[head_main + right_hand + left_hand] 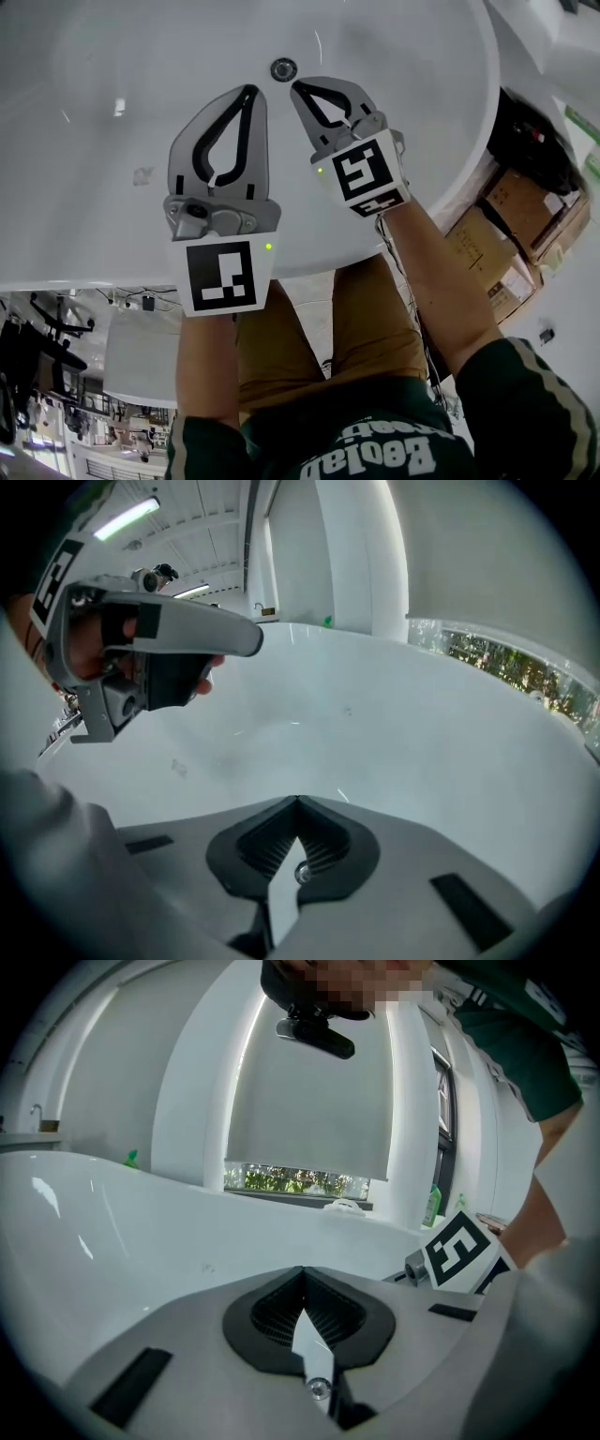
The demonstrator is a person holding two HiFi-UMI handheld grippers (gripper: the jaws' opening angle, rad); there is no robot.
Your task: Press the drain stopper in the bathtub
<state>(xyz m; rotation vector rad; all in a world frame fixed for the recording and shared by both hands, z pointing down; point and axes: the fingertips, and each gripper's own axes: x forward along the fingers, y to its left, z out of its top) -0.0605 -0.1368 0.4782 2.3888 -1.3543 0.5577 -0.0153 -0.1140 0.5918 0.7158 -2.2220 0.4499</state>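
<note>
Tub: glossy white bathtub [103, 159], seen steeply from above.
Stopper: small round chrome drain stopper [283, 68] on the tub floor, just beyond the two gripper tips and nearer the right one.
Left gripper [251, 91]: jaws closed tip to tip, nothing between them, over the tub.
Right gripper [300, 89]: jaws closed, empty, pointing toward the stopper; contact cannot be told.

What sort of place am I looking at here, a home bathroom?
Likely a showroom or test space rather than a home bathroom: a white bathtub with its drain stopper stands beside cardboard boxes, under a ceiling with strip lights.
</note>
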